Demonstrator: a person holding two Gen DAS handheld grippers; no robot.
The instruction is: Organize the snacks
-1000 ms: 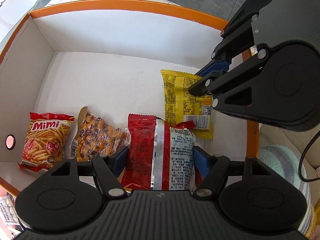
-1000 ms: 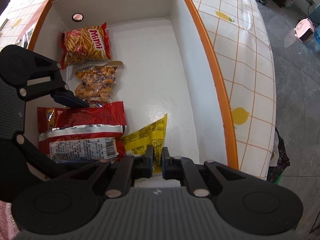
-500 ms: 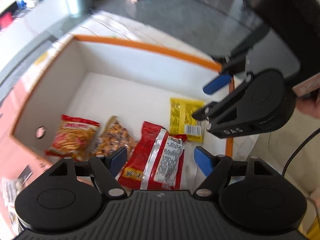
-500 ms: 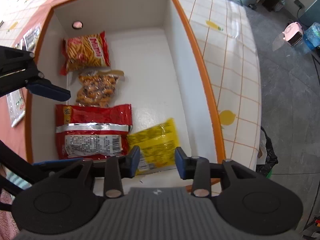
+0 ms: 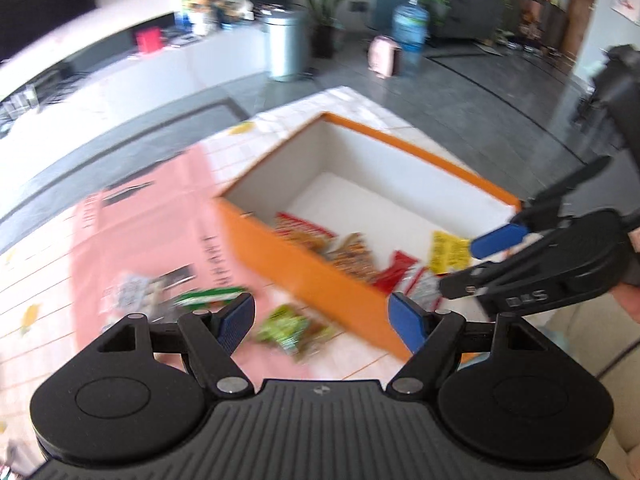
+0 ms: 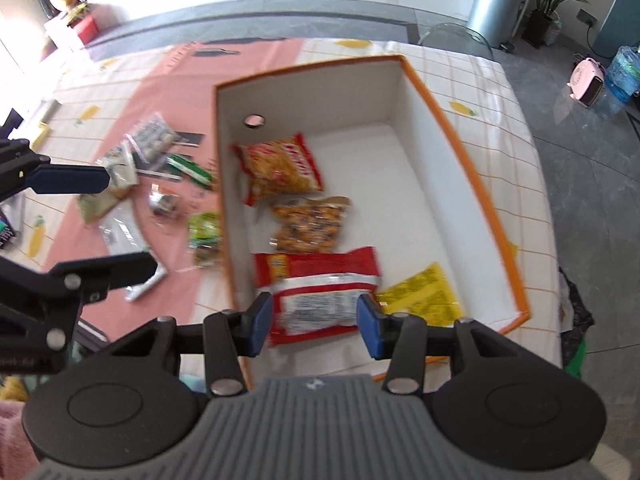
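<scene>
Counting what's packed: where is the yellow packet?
In the right wrist view, the yellow packet lies inside the orange box, near corner, right of the red packet.

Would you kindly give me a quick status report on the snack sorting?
Both hand-held grippers open and empty, left, right jaws just opened. Four packets in orange box. Loose snacks on table beside it. Nothing in the way.

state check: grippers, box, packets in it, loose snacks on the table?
left gripper: open, empty
right gripper: open, empty, jaws have just been opening
orange box: open-topped, four packets inside
yellow packet: flat on box floor, released
red packet: flat, beside yellow packet
loose snacks: on table, outside box
</scene>
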